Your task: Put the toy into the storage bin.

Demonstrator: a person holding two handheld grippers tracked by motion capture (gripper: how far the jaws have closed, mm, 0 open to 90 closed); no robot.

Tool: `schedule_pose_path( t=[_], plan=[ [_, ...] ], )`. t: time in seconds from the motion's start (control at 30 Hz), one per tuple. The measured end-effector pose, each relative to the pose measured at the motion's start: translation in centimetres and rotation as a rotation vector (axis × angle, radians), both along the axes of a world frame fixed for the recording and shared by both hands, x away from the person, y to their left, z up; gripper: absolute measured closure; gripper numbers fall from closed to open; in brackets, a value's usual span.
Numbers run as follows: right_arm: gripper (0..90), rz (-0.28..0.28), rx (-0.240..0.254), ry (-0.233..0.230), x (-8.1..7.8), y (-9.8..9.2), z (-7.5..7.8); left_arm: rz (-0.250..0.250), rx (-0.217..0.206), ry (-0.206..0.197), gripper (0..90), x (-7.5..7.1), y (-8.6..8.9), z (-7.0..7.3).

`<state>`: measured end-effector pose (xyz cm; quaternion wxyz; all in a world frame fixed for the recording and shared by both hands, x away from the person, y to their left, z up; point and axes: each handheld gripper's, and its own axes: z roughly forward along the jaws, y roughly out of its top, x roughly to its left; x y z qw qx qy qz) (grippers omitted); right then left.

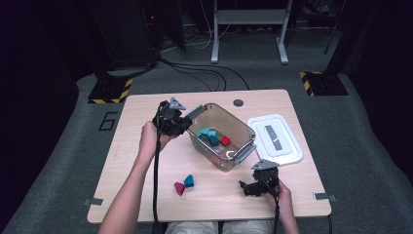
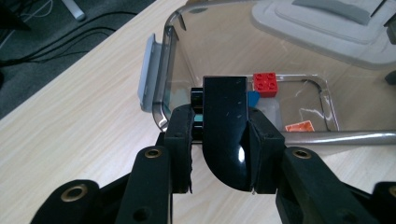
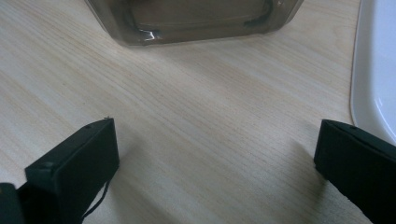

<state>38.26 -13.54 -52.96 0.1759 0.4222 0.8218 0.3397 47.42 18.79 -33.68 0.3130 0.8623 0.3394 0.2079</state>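
Pale wooden tabletop (image 1: 146, 190) is carrying everything. Nearest, the right claw (image 1: 249, 187) is resting low with jaws spread wide, nothing between them. Two loose blocks (image 1: 184, 184), maroon and teal, are lying left of it. Farther off, the left claw (image 2: 224, 140) is pinching a glossy black block (image 2: 225, 135), hovering at the rim of the clear bin (image 1: 242, 127), where teal and red pieces are sitting.
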Motion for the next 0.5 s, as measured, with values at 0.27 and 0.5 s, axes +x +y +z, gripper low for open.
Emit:
schedule_pose_path(
  t=[0.27, 0.5],
  plan=[
    [0.0, 0.001, 0.001, 0.000, 0.0, 0.0, 0.0, -0.004, -0.020, 0.010, 66.0, 1.2, -0.9, 0.1],
    [0.0, -0.001, 0.001, 0.001, 0.0, 0.0, 0.0, -0.019, -0.009, 0.016, 66.0, 2.1, -2.3, 0.0]
  ],
)
